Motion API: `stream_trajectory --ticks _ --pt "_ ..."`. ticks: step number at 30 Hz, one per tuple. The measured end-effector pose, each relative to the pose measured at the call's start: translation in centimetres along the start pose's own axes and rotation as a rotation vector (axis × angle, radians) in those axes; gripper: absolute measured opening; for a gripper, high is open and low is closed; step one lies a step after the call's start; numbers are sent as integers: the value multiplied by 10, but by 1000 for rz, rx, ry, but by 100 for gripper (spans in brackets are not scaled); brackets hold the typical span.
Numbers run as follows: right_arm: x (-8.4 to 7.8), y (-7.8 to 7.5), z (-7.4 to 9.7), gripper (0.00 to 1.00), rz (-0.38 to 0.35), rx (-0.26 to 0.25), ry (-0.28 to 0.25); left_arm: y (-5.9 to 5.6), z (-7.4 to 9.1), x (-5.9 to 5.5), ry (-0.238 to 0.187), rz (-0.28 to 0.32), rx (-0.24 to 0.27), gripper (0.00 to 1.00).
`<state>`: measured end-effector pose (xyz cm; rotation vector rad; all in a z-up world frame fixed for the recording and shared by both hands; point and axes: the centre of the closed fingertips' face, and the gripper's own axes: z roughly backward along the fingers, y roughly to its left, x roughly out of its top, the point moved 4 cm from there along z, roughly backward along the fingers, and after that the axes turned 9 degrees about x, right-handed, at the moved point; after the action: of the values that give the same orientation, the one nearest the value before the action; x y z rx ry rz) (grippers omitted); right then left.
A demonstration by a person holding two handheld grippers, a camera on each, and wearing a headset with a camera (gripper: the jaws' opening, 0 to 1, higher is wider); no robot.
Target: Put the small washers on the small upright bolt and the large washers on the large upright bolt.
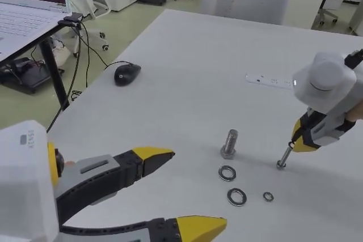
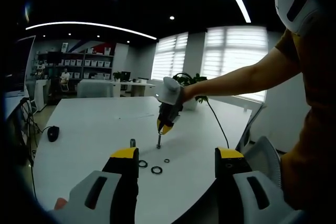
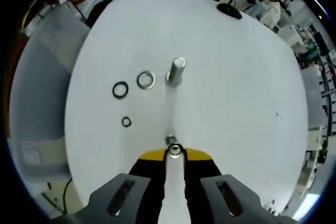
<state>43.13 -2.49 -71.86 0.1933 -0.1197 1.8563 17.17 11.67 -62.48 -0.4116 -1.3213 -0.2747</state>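
Yellow-tipped right gripper pinches 1 small washer over the small bolt — left gripper gapes wide — laptop text illegible.

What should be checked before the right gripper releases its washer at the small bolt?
1. Right gripper shut on the held washer: ok.
2. Held washer centred over the small bolt: cannot tell; it sits right at the bolt's top.
3. Small bolt upright: ok.
4. Large bolt upright and bare: ok.
5. Large washers and the loose small washer flat on the table, apart from both bolts: ok.
6. Left gripper open, away from the bolts: ok.
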Motion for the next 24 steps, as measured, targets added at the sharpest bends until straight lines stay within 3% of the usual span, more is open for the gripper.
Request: stream_trajectory --ticks 11,24 --pt "0 -3 -11 12 -5 23 7 4 -1 -2 1 6 7 58" --pt "-8 -3 -34 12 -21 42 7 0 -1 -2 9 9 12 58"
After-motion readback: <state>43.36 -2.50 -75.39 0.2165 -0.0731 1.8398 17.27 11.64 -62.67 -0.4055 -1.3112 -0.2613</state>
